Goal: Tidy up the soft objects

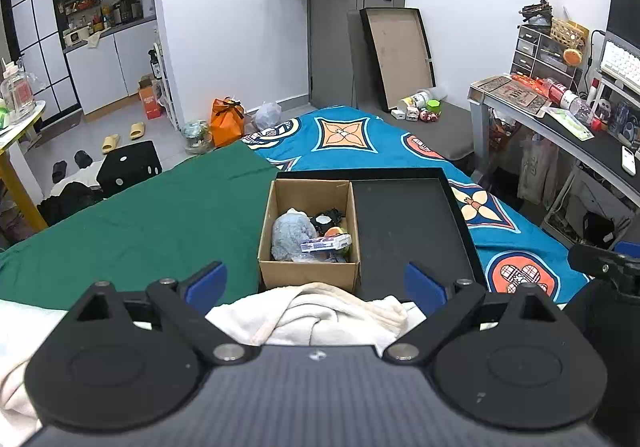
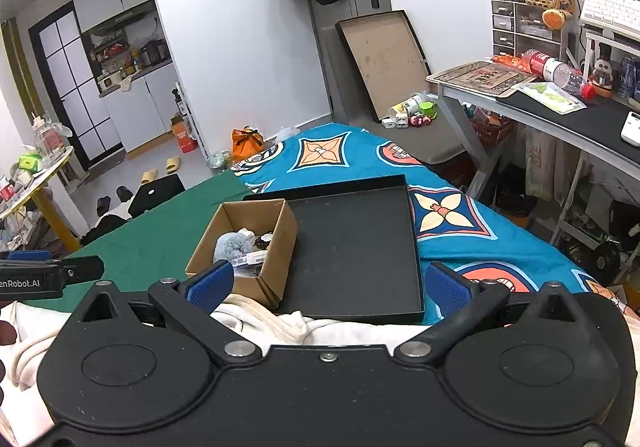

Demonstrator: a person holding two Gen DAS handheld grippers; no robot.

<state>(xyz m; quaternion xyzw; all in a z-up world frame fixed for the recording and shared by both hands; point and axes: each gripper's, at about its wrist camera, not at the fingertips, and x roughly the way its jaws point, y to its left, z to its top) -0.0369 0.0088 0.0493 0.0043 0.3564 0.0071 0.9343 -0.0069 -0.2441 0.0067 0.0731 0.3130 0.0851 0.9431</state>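
Observation:
A cream white towel (image 1: 316,313) lies crumpled on the bed just below both grippers; it also shows in the right wrist view (image 2: 288,323). My left gripper (image 1: 316,283) is open and empty above it. My right gripper (image 2: 328,283) is open and empty above the same towel. A small cardboard box (image 1: 308,273) holds a grey-blue plush toy (image 1: 290,233) and several small items. It sits in a shallow black tray (image 1: 408,223), also seen in the right wrist view (image 2: 356,247), beside the cardboard box (image 2: 276,247).
The bed has a green sheet (image 1: 140,223) on the left and a blue patterned cover (image 1: 360,139) on the right. A cluttered desk (image 1: 560,119) stands at the right. A black stool (image 1: 128,167) and slippers are on the floor at left.

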